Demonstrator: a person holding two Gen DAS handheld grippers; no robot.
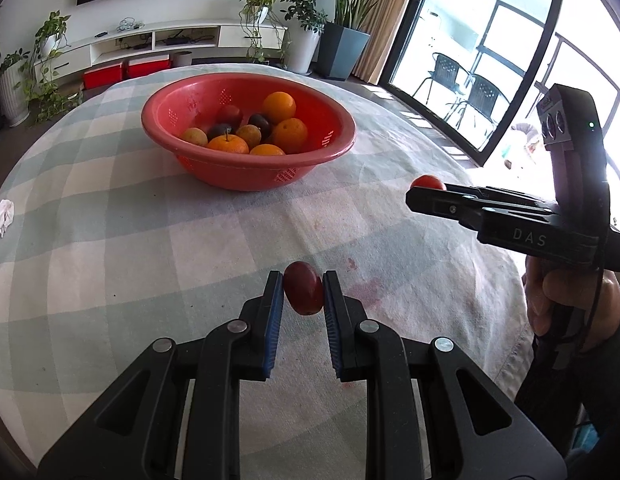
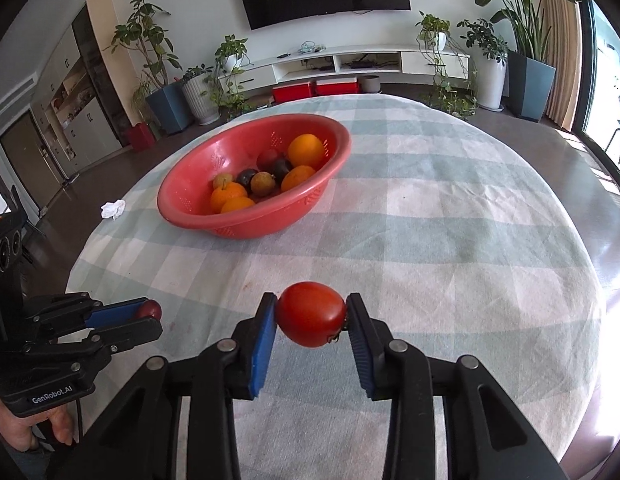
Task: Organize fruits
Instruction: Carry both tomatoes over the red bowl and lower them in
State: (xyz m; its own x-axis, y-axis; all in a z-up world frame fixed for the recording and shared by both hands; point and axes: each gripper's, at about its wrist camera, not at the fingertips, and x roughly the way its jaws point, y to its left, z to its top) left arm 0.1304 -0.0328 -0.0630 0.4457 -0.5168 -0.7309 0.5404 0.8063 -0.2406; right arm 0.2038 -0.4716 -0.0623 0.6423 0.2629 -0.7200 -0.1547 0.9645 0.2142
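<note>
A red plastic basket point(image 1: 246, 172) stands on the checked tablecloth and holds several oranges point(image 1: 278, 106), dark plums and small brownish fruits; it also shows in the right wrist view point(image 2: 246, 224). My left gripper point(image 1: 303, 294) is shut on a dark red plum point(image 1: 304, 294), held above the cloth in front of the basket. My right gripper point(image 2: 311, 314) is shut on a red tomato point(image 2: 311, 314), also above the cloth. The right gripper point(image 1: 427, 192) shows at the right in the left wrist view, the left gripper point(image 2: 150, 316) at the left in the right wrist view.
A crumpled white tissue point(image 2: 113, 209) lies near the table's left edge. Reddish stains point(image 1: 365, 292) mark the cloth near my left gripper. The round table point(image 2: 469, 216) is ringed by floor, potted plants, a TV cabinet and glass doors.
</note>
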